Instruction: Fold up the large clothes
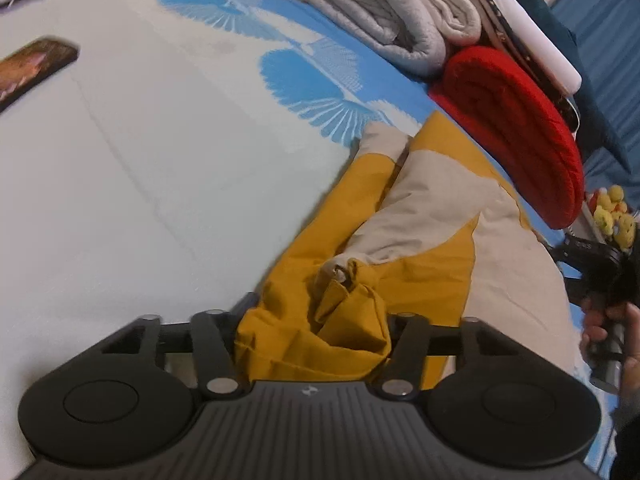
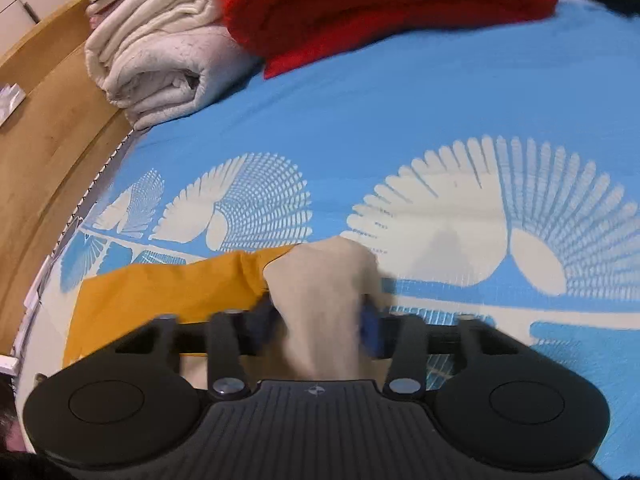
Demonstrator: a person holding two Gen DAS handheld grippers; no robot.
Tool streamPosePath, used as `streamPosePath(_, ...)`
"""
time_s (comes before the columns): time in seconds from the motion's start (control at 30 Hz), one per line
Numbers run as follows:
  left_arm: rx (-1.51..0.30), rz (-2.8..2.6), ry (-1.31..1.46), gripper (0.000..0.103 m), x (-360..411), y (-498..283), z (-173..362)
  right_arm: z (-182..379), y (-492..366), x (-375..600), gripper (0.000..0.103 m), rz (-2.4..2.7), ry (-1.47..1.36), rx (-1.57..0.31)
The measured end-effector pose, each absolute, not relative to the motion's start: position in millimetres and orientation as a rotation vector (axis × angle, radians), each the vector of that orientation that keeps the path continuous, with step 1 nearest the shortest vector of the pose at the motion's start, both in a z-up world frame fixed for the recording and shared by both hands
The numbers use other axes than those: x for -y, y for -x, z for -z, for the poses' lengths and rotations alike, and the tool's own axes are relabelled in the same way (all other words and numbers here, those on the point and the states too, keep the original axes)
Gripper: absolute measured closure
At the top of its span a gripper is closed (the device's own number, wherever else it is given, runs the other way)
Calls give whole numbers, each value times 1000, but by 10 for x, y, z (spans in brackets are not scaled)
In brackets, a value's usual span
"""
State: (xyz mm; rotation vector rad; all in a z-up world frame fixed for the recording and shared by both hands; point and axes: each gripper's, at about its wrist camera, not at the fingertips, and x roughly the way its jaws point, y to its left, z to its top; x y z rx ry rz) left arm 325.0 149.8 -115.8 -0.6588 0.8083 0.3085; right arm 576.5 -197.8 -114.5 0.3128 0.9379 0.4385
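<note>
Left hold: our left hand-held gripper (image 1: pixel 312 340) has a bunched mustard fold of the jacket (image 1: pixel 420 216) pinched between its jaws, near the bed's edge closest to us.
Right hold: our right hand-held gripper (image 2: pixel 320 320) is clamped on a cream wad of the same jacket (image 2: pixel 168 292); the picture is blurred there.
Where the jacket lies: crumpled on the bed (image 1: pixel 140 184), mustard and cream panels twisted, not yet flat.
How we do it well: we judge both grips should draw apart evenly, so the cloth spreads taut before any fold; lift low, so it does not drag the sheet.
Watch for: thick bunches may slip free.
Farther off: the red blanket (image 1: pixel 516 120) and white quilt (image 1: pixel 384 12) sit by the far edge; we keep clear of them.
</note>
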Motion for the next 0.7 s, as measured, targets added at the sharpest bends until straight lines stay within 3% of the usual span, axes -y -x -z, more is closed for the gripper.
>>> streamPosePath(0.13,-847,-276,611,54,-1576,-3751,1102,1183,-5684,2325,72,-409,-406,-891)
streamPosePath(0.3,-946,-90,356,54,-1480,-5112,1048,1344,-5291,2998,73,-311,-520,-827)
streamPosePath(0.5,-986,109,181,54,-533,-6666,994,1538,-4431,3732,74,-220,-655,-751)
streamPosePath(0.7,-950,254,9,54,479,-7227,1097,1609,-3964,3956,74,-175,-736,-749)
